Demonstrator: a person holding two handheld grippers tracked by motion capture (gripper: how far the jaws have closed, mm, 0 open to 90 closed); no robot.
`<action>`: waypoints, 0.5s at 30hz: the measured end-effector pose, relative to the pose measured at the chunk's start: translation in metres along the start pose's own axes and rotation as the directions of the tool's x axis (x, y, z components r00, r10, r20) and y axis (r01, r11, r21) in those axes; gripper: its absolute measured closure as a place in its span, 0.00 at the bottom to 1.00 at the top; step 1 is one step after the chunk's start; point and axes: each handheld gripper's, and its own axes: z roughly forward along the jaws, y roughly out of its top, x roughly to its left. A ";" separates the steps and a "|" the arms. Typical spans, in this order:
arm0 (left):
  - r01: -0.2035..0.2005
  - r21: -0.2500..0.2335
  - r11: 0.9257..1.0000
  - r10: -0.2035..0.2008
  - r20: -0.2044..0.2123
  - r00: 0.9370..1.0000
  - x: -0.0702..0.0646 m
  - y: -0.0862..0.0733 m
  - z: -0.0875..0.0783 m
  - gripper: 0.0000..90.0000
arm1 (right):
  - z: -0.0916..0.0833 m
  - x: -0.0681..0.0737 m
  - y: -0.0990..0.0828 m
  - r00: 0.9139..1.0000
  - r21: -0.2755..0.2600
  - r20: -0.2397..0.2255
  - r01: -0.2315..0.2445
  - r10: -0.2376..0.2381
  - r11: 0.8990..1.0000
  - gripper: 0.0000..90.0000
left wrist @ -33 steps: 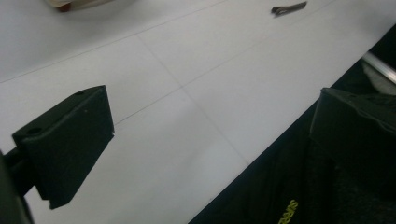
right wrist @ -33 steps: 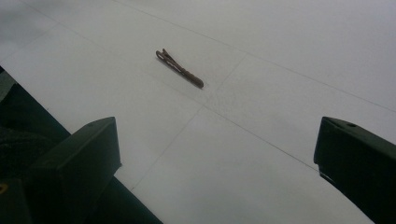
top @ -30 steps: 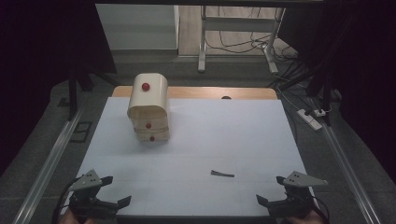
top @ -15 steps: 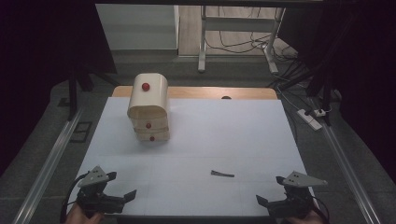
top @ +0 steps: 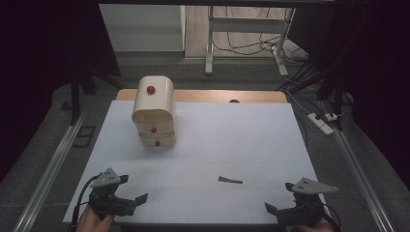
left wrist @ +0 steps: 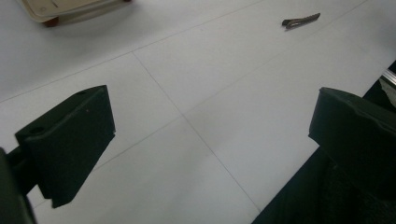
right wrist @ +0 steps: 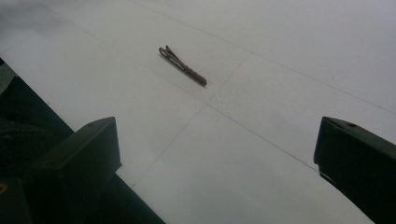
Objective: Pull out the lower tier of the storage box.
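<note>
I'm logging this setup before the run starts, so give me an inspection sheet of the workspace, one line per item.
Surface: white table top, flat, faint seam lines, a wooden edge at the far side.
Job's things: small dark hair clip lying flat near the front; wooden drawer box with red knobs at far left, drawers shut.
Clutter: nothing seen.
Claws: left claw open, at the front left edge, holding nothing; right claw open, at the front right edge, holding nothing.
Cables: a black cable loops from the left claw; loose cables on the floor beyond the table.
Surroundings: dim room, power strip on the floor at right, metal rails along both sides.
</note>
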 end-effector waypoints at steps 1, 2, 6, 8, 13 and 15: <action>-0.001 0.002 1.000 0.001 -0.002 1.000 0.000 0.001 0.001 0.01 | 0.000 0.000 0.000 1.000 0.000 0.000 0.002 -0.002 1.000 0.00; 0.001 0.003 1.000 -0.001 -0.005 1.000 0.001 0.002 0.003 0.00 | 0.000 0.000 0.000 1.000 0.000 0.000 0.003 -0.003 1.000 0.00; 0.006 -0.007 1.000 -0.006 -0.014 1.000 0.002 0.006 0.007 0.00 | 0.000 0.000 0.000 1.000 0.000 -0.004 0.006 -0.006 1.000 0.00; 0.004 -0.012 1.000 -0.004 -0.017 1.000 0.002 0.008 0.008 0.00 | 0.000 0.000 0.000 1.000 -0.001 -0.007 0.007 -0.007 1.000 0.00; -0.008 -0.020 1.000 0.007 -0.037 0.999 0.002 0.013 0.015 0.00 | 0.000 0.000 0.000 1.000 -0.003 -0.010 0.008 -0.008 1.000 0.00; -0.011 -0.022 1.000 0.010 -0.041 0.999 0.002 0.015 0.017 0.00 | 0.000 0.000 0.000 1.000 -0.005 -0.011 0.008 -0.008 1.000 0.00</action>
